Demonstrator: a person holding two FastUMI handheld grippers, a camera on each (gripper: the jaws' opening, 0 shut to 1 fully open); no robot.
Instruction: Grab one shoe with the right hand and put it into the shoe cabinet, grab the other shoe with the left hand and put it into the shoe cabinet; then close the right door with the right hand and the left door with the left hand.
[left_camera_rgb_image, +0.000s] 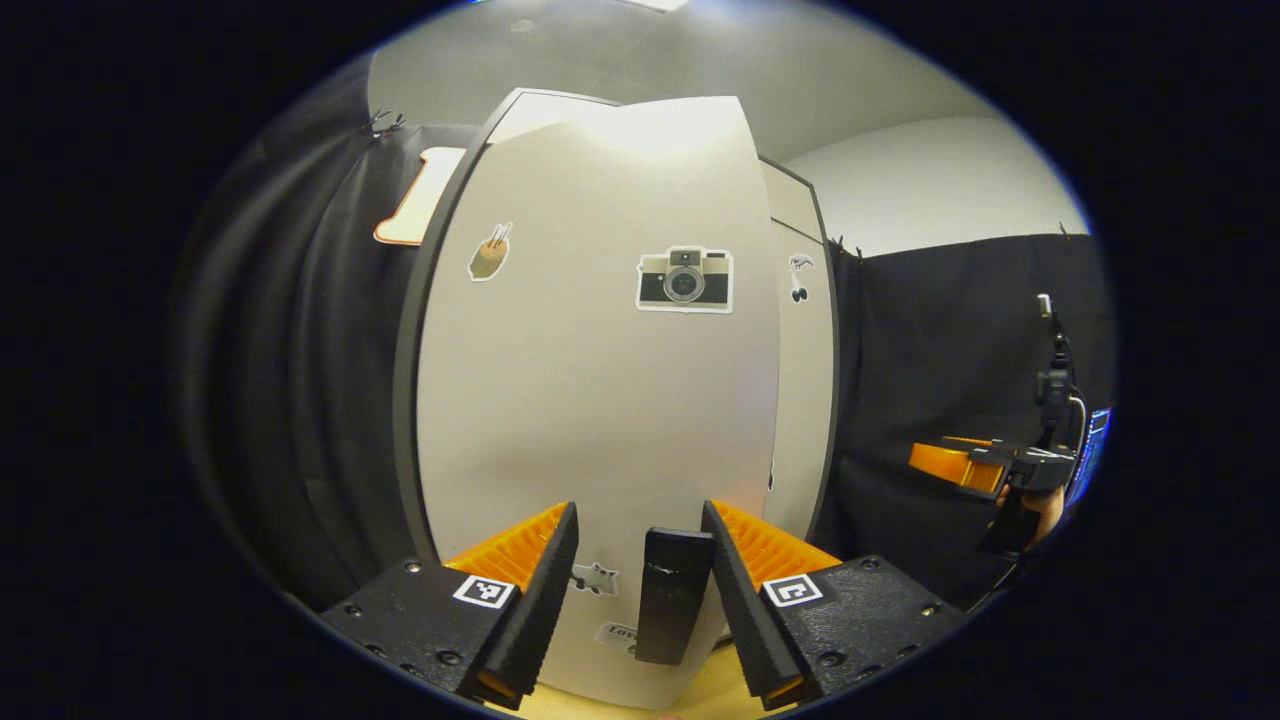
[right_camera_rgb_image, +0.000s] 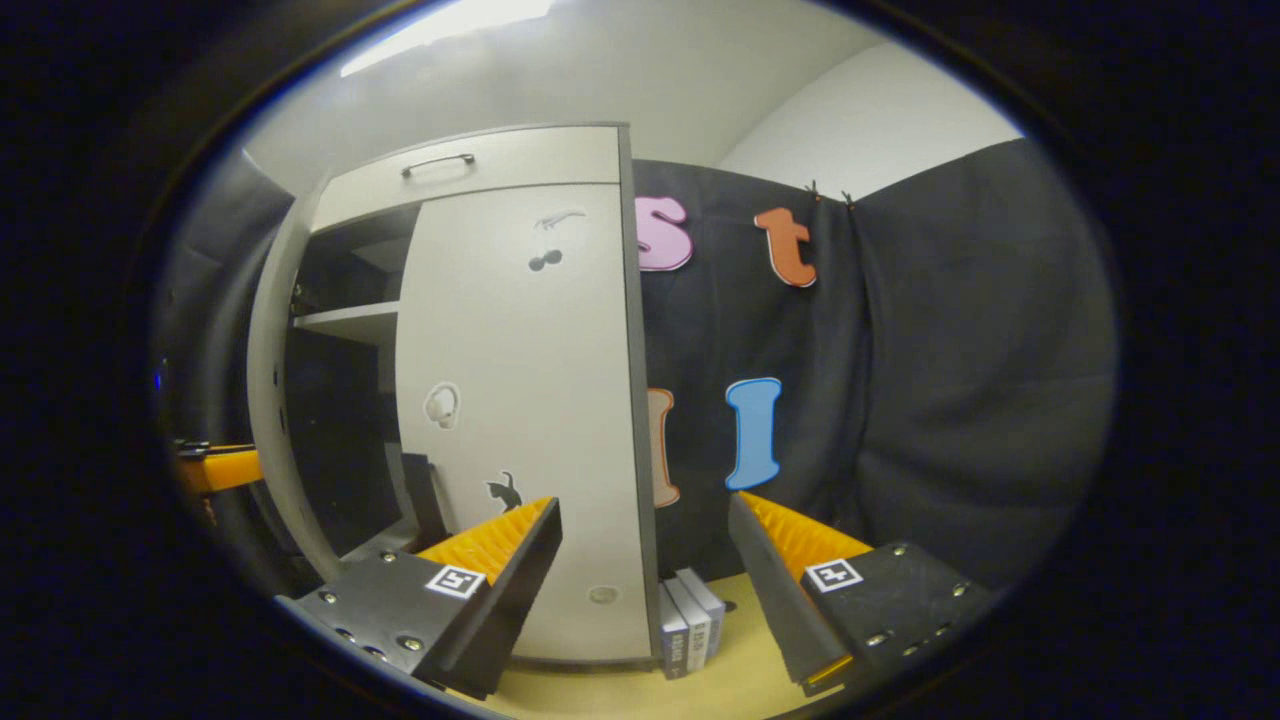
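There are two doors on one shoe cabinet (right_camera_rgb_image: 470, 165). The left door (left_camera_rgb_image: 590, 400) stands partly open right in front of the left gripper (left_camera_rgb_image: 640, 560), whose fingers are apart with the door's dark handle (left_camera_rgb_image: 672, 595) between them, not squeezed. The right door (right_camera_rgb_image: 520, 400) looks closed, and the right gripper (right_camera_rgb_image: 645, 570) is near it with its fingers apart, holding nothing. Three small books (right_camera_rgb_image: 688, 620) stand beside the cabinet on a yellow wood floor (right_camera_rgb_image: 740, 680). Black cloth hangs behind.

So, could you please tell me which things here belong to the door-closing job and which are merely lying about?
Job:
- shoe cabinet
- left door, ajar
- its handle
- right door, closed
- left gripper
- right gripper

Lying about:
- books beside the cabinet
- camera sticker
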